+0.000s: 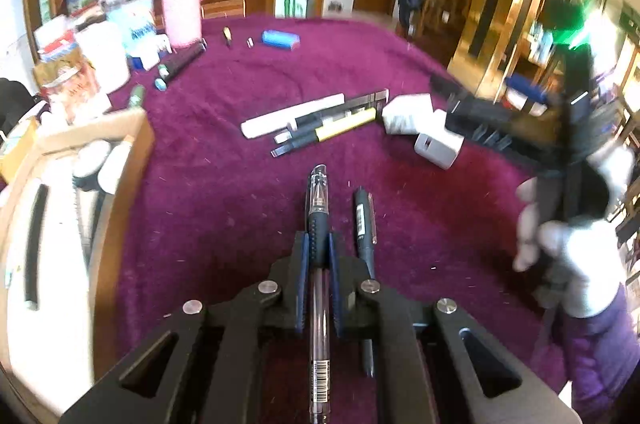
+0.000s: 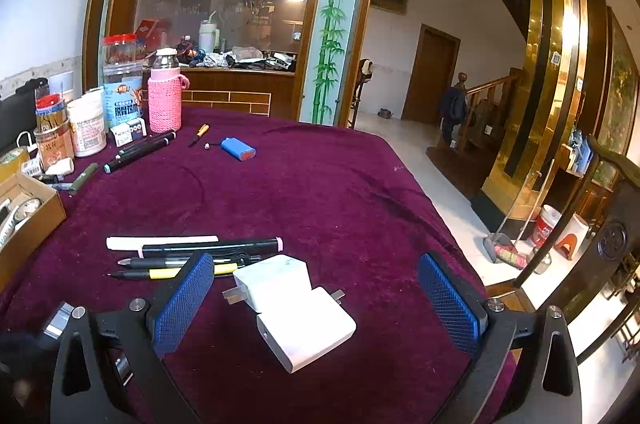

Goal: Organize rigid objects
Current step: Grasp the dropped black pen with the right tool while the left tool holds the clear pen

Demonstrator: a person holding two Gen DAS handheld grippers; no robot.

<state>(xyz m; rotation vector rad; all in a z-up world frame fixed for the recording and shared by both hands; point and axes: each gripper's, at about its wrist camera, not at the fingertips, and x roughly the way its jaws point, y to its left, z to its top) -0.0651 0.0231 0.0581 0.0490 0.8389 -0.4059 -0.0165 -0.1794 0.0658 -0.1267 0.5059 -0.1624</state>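
Note:
My left gripper point(image 1: 319, 244) is shut on a clear gel pen point(image 1: 319, 208) with a black grip, held over the maroon tablecloth point(image 1: 240, 184). A dark pen point(image 1: 363, 220) lies just right of it. My right gripper point(image 2: 316, 300) is open above two white chargers point(image 2: 308, 328), its blue pads point(image 2: 188, 296) either side of them. In the left wrist view it point(image 1: 460, 112) hovers over the chargers point(image 1: 436, 144). A row of pens and markers point(image 2: 192, 256) lies left of the chargers, and shows in the left wrist view point(image 1: 316, 122).
A cardboard box point(image 1: 80, 184) with items stands at the left edge. Jars, a pink bottle point(image 2: 164, 96), markers point(image 2: 140, 150) and a blue battery pack point(image 2: 238, 148) sit at the far side. The table edge drops off to the right.

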